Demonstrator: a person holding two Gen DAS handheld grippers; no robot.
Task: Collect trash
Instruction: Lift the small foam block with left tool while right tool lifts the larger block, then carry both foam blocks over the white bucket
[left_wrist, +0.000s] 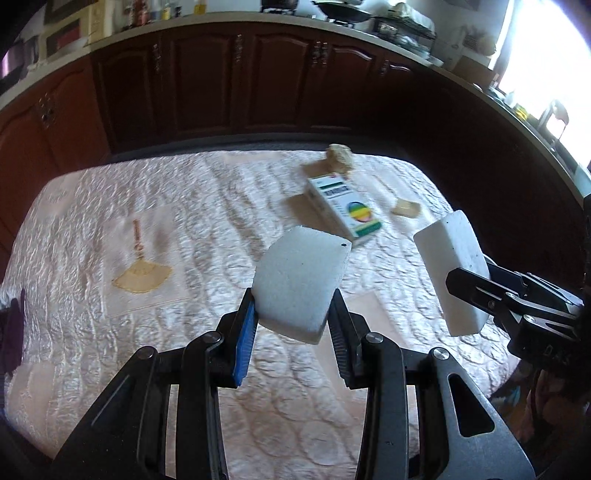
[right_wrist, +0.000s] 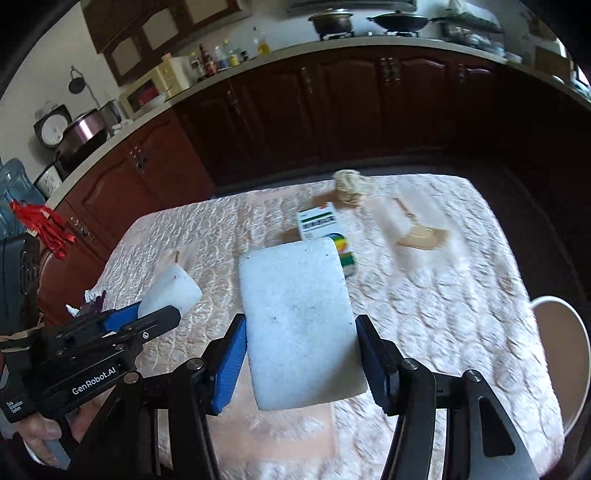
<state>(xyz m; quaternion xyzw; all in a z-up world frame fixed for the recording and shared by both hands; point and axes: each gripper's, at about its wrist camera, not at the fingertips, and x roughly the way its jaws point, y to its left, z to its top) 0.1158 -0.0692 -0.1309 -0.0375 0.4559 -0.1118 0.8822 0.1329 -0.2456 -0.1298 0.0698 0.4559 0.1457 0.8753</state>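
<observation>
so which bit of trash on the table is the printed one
The small carton lying flat mid-table, white with green text and a rainbow oval. The crumpled paper wad behind it and the flat beige scrap beside it are plain.

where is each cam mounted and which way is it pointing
Left wrist: rides the left claw, looking down over the table toward cabinets; it grips a foam block; right claw at the right.
Right wrist: rides the right claw, same direction, gripping a foam slab; a hand at the left.
Shared: medicine box, crumpled paper.
</observation>
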